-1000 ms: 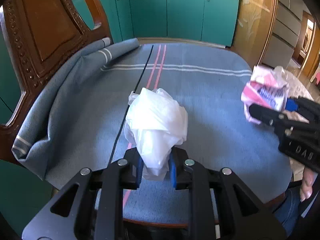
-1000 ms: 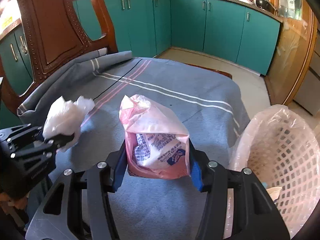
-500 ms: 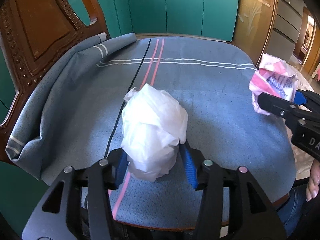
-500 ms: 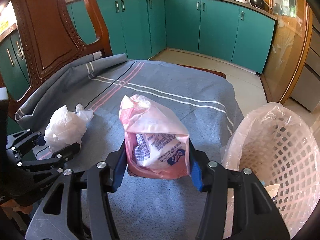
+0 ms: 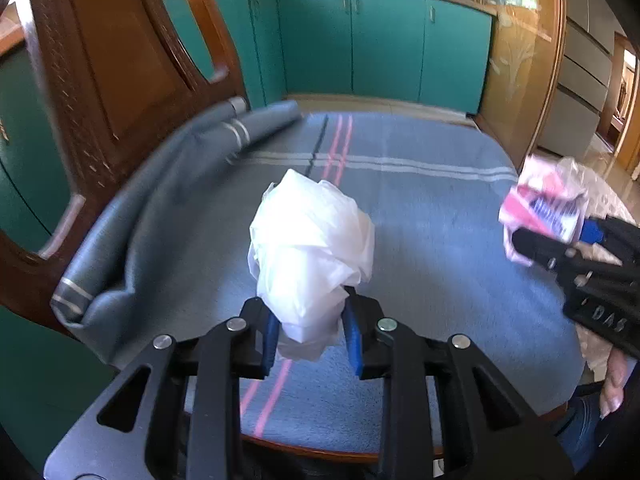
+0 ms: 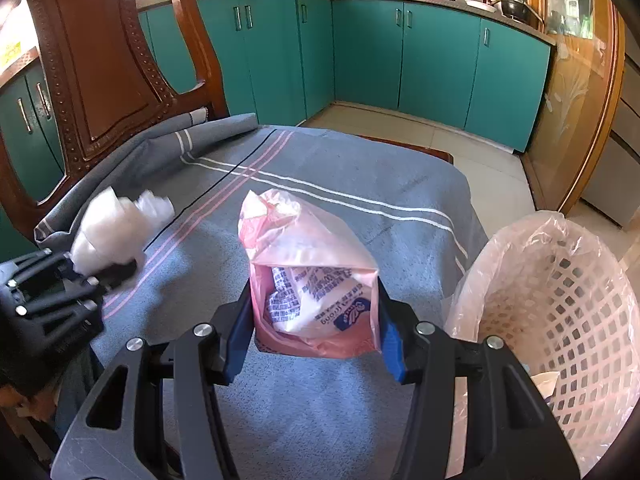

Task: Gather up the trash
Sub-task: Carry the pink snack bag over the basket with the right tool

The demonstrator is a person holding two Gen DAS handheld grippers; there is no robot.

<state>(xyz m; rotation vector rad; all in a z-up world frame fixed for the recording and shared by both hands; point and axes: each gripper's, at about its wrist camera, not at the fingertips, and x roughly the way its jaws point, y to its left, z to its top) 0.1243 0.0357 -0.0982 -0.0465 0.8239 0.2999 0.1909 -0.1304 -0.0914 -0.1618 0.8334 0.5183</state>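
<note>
A wooden chair (image 6: 100, 60) stands at the left edge of the table, whose blue striped cloth (image 6: 340, 184) is bunched up against it. The left gripper (image 5: 308, 334) is clamped on a crumpled white plastic bag (image 5: 312, 248), held above the cloth on the left side of the table. To its right, the right gripper (image 6: 316, 332) is clamped on a pink bag (image 6: 308, 264) with a printed wrapper inside, just left of the white basket (image 6: 572, 300) with a plastic liner beside the table.
</note>
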